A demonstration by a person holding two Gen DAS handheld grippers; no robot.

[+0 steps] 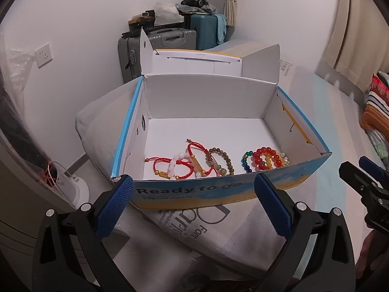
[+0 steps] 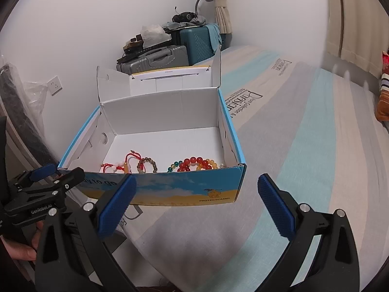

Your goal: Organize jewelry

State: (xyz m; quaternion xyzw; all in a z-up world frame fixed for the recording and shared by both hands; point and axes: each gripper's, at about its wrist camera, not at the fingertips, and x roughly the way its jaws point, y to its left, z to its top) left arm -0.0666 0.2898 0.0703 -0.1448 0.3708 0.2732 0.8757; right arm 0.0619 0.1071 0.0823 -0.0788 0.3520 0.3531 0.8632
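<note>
One bed: mattress (image 2: 304,131) in printed plastic wrap carries everything.
Box: open cardboard box (image 1: 218,189) sits on it, lid flaps up.
Left gripper (image 1: 194,206): fingers spread wide, empty, just short of the box front.
Right gripper (image 2: 197,206): fingers likewise parted, holding nothing.
Jewelry: red cord bracelets (image 1: 170,165), wooden bead bracelet (image 1: 220,161) and coloured bead bracelets (image 1: 263,161) lie along the near wall inside.
Advice: come down over the front wall, pinch one strand only, and lift slowly so tangled cords separate.
</note>
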